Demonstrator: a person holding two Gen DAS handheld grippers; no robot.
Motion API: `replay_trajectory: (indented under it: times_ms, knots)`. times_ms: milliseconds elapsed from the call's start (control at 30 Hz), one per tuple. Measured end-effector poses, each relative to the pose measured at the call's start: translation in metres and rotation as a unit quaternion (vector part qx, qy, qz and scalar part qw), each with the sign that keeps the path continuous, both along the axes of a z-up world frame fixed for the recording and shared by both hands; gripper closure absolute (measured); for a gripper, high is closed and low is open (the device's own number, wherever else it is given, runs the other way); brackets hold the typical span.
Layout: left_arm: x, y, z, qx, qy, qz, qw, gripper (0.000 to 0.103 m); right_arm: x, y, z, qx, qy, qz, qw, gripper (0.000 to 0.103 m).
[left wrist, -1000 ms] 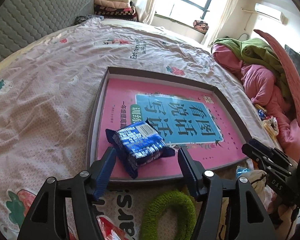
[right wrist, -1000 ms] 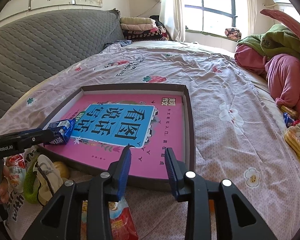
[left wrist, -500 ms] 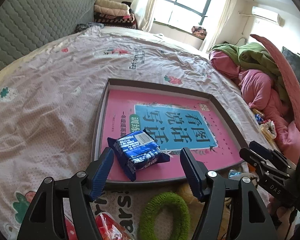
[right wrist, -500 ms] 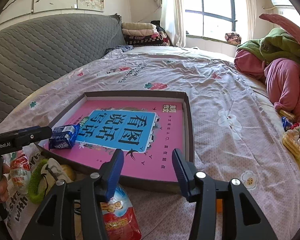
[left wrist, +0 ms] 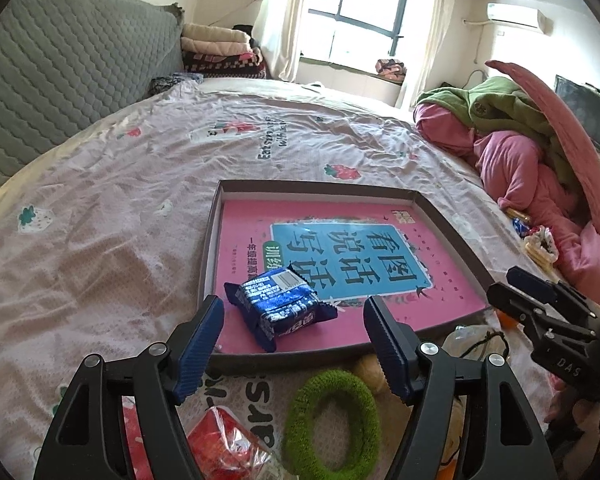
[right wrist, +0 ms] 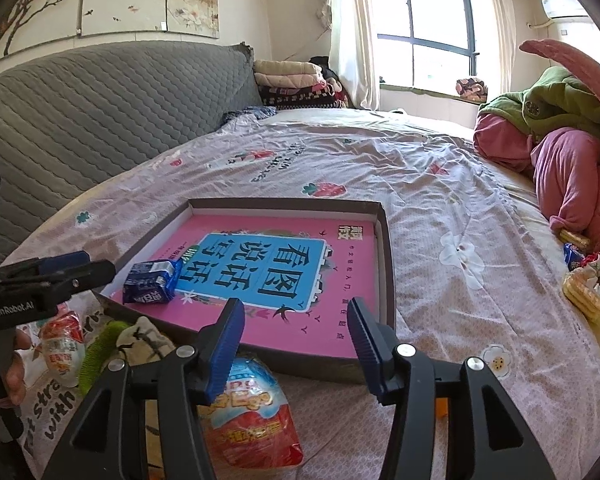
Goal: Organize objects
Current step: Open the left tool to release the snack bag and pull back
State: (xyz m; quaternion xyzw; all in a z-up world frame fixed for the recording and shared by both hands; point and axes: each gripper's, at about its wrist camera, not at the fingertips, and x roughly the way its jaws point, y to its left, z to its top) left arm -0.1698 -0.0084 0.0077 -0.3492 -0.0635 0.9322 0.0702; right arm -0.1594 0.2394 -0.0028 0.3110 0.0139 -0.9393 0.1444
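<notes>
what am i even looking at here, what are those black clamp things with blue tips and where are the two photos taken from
Those clamps are handheld grasping tools: a person holds one in each hand, and each carries a wide-angle camera looking forward along its two fingers. So one picture is from the left tool, the other from the right tool; each also catches the other at its edge.

Both look over a bed. On it sits a shallow dark tray with a pink book inside and a blue snack packet lying on the book. Nearer the cameras lie a green fuzzy ring and red-and-white snack bags.

Neither tool holds anything. Both have just been opening, with nothing pressed between the pads.
</notes>
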Motion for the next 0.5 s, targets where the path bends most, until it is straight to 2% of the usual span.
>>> replay_trajectory:
  times_ms: [500]
  knots:
    - [0.014, -0.006, -0.004, -0.005, -0.009, 0.01, 0.9999, 0.029, 0.017, -0.015, 0.003, -0.005, 0.004, 0.035, 0.999, 0.05]
